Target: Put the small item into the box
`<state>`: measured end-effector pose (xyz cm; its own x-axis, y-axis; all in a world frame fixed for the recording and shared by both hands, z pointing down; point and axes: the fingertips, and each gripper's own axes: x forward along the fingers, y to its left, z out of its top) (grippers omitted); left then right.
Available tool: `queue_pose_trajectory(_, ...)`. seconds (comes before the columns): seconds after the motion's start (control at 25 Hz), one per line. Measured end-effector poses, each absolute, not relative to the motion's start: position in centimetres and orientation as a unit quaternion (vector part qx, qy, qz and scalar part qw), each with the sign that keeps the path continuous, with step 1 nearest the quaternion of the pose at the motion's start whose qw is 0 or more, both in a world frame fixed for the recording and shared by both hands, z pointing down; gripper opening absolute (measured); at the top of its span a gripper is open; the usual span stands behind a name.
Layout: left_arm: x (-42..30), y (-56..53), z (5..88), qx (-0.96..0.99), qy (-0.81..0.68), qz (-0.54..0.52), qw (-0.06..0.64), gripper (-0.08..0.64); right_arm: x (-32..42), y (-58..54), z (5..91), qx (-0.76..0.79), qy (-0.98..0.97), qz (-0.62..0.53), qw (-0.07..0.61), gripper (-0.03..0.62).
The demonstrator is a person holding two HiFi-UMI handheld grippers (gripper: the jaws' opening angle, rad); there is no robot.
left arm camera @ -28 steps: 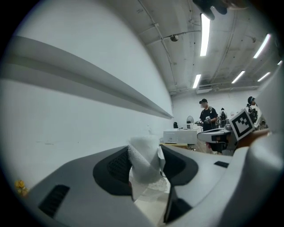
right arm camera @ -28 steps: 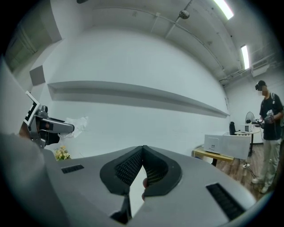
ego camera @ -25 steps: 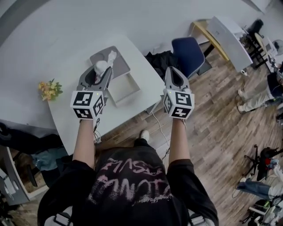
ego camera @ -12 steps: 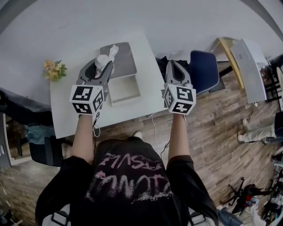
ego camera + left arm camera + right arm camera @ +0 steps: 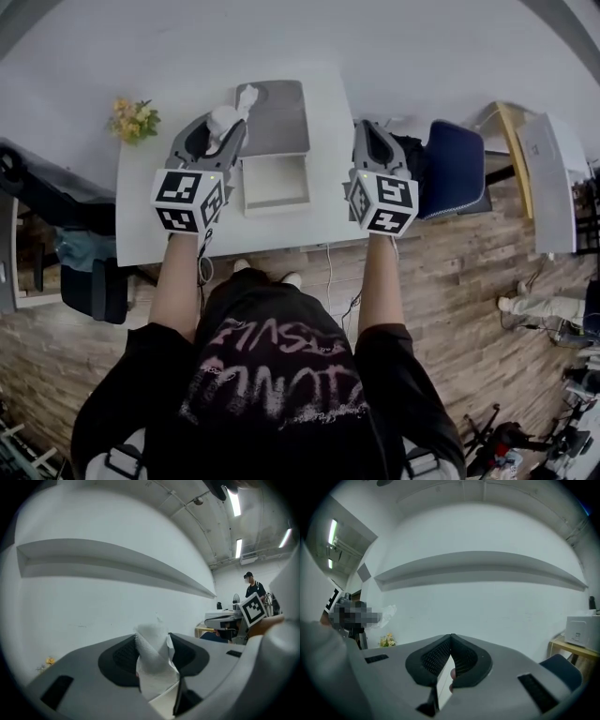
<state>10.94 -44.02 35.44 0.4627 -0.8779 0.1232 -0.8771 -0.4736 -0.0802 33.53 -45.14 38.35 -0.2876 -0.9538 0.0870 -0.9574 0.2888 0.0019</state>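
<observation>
White wrapped item (image 5: 151, 667) tight in left gripper (image 5: 153, 641); right gripper (image 5: 451, 637) closed and empty.

Box (image 5: 276, 185) on table (image 5: 141, 220); flowers (image 5: 134, 119), seemingly, far left.

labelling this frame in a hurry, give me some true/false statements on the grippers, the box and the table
1. The left gripper is clamped on a white wrapped item. True.
2. The white item lies inside the box. False: it is held up in the left gripper, and the box looks empty.
3. The right gripper has its jaws together and holds nothing. True.
4. The box is closed. False: it is open, with its grey lid folded back on the far side.
5. The yellow flowers sit at the right end of the table. False: they are at its left end; the blue chair is on the right.
</observation>
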Motion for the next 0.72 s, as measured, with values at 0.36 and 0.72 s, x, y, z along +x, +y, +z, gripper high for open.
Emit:
queue_pose_trajectory(0.36, 11.1, -44.3, 35.5, -0.857, 0.509, -0.072, 0.005, 0.186, 31.6, -45.2, 38.6, 0.573, -0.819, 0.024, 0.035, 0.009)
queue_pose_trajectory(0.72, 12.1, -44.5, 37.4, -0.868, 0.489, -0.08, -0.019, 0.186, 31.0, -45.6, 39.1, 0.574, -0.818, 0.029, 0.035, 0.009)
